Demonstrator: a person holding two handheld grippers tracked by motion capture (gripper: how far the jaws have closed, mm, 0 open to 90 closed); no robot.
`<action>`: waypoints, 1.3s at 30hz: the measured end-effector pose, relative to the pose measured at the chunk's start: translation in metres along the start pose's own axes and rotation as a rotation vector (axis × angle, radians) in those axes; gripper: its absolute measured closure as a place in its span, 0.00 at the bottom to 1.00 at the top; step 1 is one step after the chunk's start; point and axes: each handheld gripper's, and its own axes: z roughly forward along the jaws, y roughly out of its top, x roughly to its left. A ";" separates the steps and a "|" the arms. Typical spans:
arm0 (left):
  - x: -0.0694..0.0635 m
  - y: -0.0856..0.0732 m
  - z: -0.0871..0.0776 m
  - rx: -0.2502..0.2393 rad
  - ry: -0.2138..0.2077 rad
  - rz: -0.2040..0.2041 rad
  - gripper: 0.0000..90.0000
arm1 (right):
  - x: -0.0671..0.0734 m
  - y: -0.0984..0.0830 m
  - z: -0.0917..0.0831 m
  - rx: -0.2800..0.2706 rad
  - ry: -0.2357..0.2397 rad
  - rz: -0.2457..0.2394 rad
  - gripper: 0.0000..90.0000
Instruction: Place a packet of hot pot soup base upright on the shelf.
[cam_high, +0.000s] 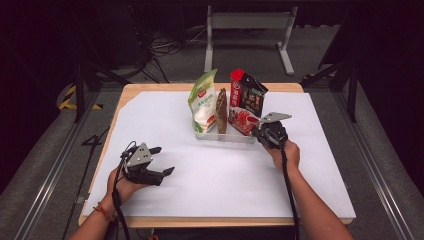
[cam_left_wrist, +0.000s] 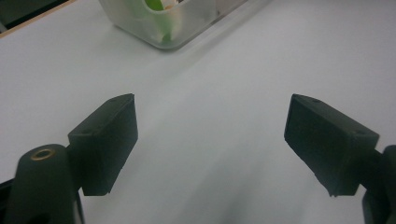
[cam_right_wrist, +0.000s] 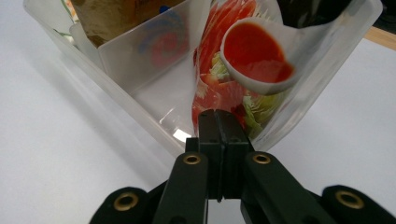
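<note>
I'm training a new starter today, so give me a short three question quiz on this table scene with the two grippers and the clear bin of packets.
1. True or false: the left gripper is clamped on a packet.
2. Which packet stands nearest the right gripper? A the green and white packet; B the brown packet; C the red packet.
3. What holds the three packets upright?

Key
1. False: its jaws stand apart over bare white table.
2. C.
3. The clear plastic bin, split by dividers; the right gripper's shut jaws sit at its near rim.

Grey carpeted floor (cam_high: 45, 150), dark surroundings, metal frame (cam_high: 248, 22) behind.
</note>
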 end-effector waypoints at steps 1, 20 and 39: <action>0.000 0.000 0.000 0.000 0.000 -0.001 0.20 | 0.000 0.000 0.000 -0.003 0.005 0.004 0.99; -0.005 0.002 0.001 0.008 0.003 0.009 0.20 | 0.000 0.002 -0.029 -0.091 0.007 -0.011 0.95; -0.004 0.001 0.002 0.020 0.006 0.003 0.20 | -0.002 -0.004 -0.060 -0.125 0.004 -0.079 0.71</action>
